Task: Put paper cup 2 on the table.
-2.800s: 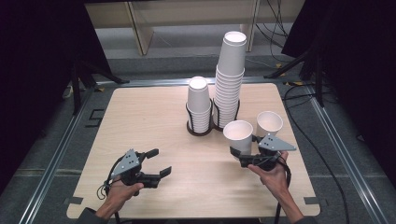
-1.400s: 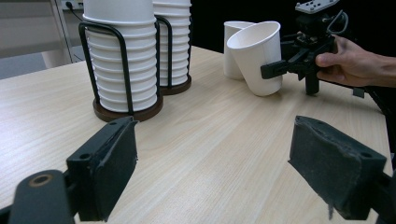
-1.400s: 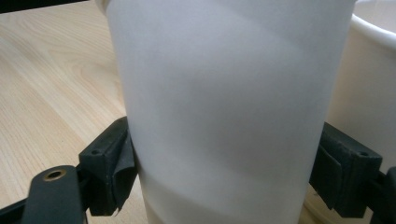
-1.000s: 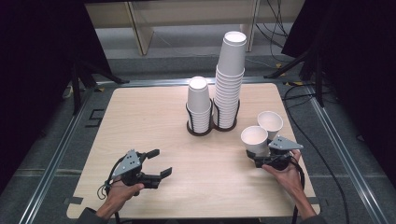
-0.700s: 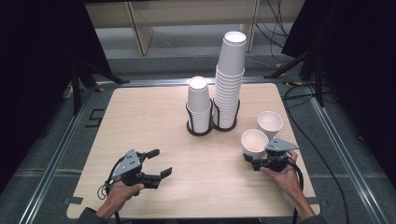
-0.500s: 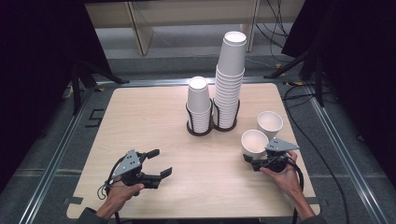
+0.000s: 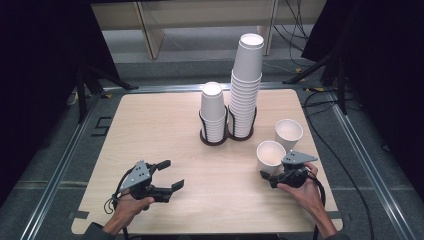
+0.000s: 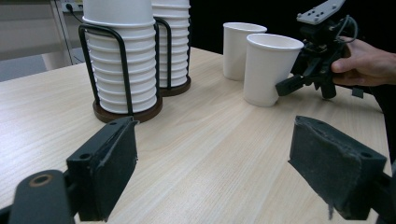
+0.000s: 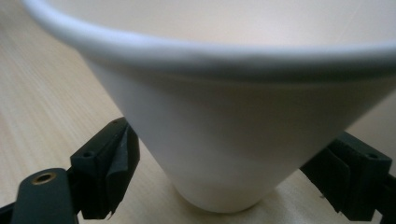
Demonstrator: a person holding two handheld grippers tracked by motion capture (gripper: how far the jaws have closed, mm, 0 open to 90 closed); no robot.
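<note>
Lowered since before, cup (image 7: 270,156) stands on table (image 7: 150,130) between right gripper (image 7: 273,178) jaws — spread, not touching; left gripper (image 7: 171,175) also spread.

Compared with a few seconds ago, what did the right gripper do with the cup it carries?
The right gripper carried the nearer cup right and toward the person, setting it on the table beside the second cup. Its jaws now stand apart from the cup's sides. The left gripper and both cup stacks stayed put.
</note>
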